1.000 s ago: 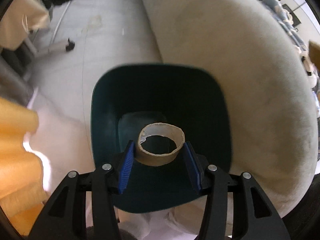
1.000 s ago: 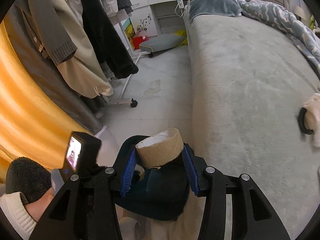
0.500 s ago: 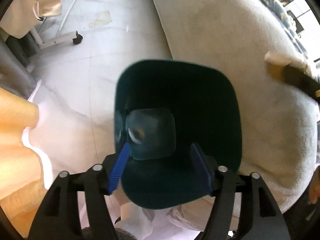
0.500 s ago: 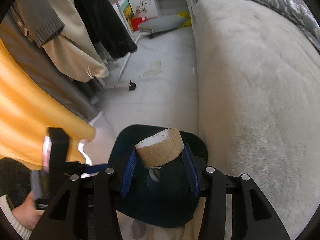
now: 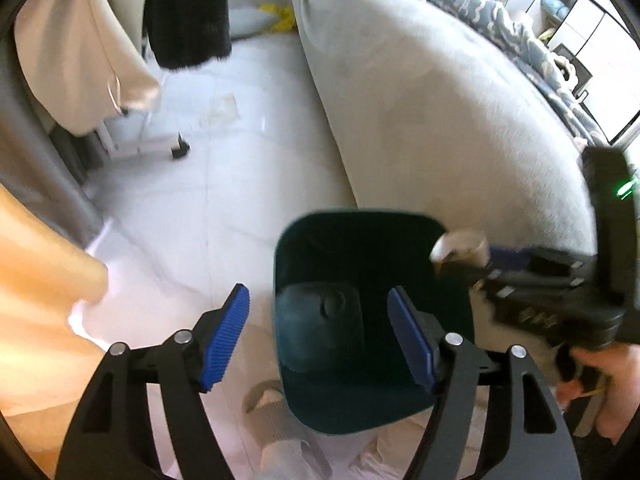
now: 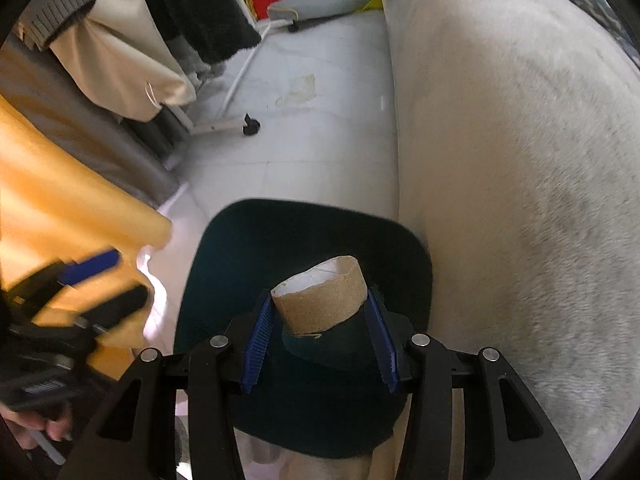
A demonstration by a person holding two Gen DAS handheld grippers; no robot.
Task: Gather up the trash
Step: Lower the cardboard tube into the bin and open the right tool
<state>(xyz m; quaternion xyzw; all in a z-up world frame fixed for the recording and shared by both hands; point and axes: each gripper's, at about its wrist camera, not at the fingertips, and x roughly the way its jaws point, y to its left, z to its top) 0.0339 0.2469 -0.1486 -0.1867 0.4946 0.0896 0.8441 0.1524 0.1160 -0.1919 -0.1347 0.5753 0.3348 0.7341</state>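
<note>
White tiled floor, bed at 3 o'clock. Dark green bin (floor-standing). Right gripper clenches cardboard tube above bin; left gripper opening, fingers empty.

dark bin on pale, maybe tiled, floor.

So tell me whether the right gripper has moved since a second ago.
Yes. The right gripper, shut on the cardboard tube, has come down over the dark green bin.
</note>
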